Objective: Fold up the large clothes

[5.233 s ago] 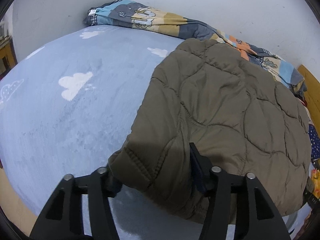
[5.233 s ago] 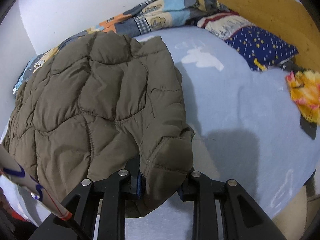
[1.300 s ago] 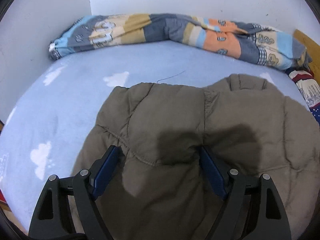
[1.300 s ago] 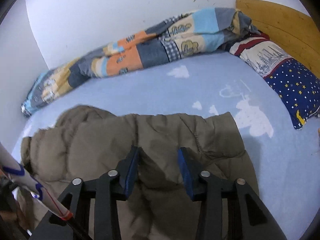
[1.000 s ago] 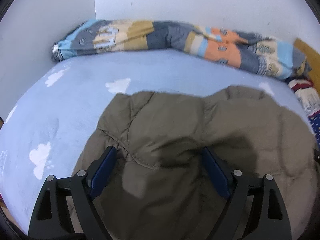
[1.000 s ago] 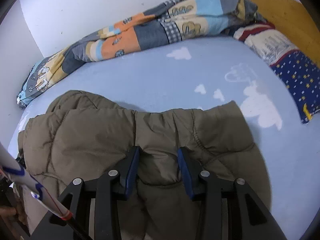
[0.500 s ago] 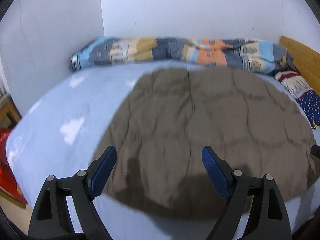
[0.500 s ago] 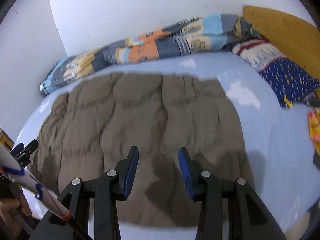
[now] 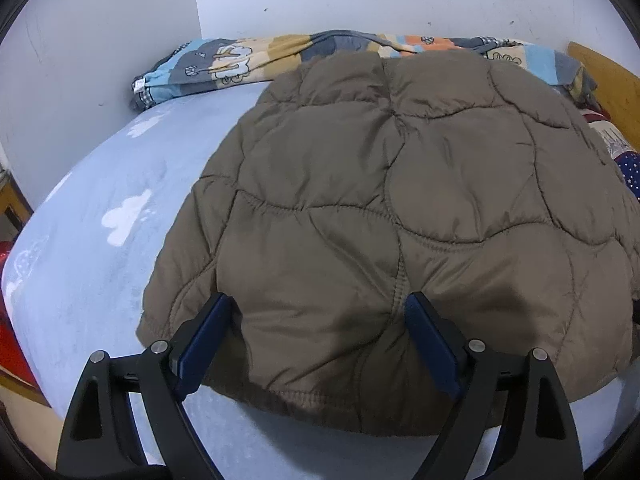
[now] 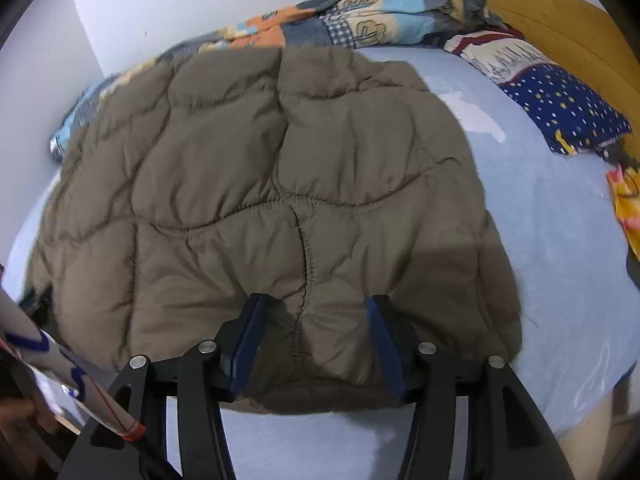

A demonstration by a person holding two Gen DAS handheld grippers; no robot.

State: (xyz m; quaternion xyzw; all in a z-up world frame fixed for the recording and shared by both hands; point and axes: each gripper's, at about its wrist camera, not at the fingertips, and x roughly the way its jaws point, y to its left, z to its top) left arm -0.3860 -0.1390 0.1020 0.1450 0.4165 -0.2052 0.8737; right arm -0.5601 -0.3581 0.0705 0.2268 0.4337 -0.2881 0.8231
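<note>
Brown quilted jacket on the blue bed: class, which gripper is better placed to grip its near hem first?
Probably the left gripper. Its jaws stand wider, straddling a broad bulge of the brown quilted jacket above the hem. The right gripper straddles a narrower bulge. Neither has closed.

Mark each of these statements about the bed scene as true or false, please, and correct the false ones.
1. The brown quilted jacket lies on a light blue sheet. True.
2. The left gripper is shut. False: its jaws stand wide open over the jacket's near edge.
3. A patchwork blanket lies bunched along the wall. True.
4. The right gripper holds a pillow. False: it is open, over the jacket.
5. A star-patterned pillow lies near the wooden headboard. True.
</note>
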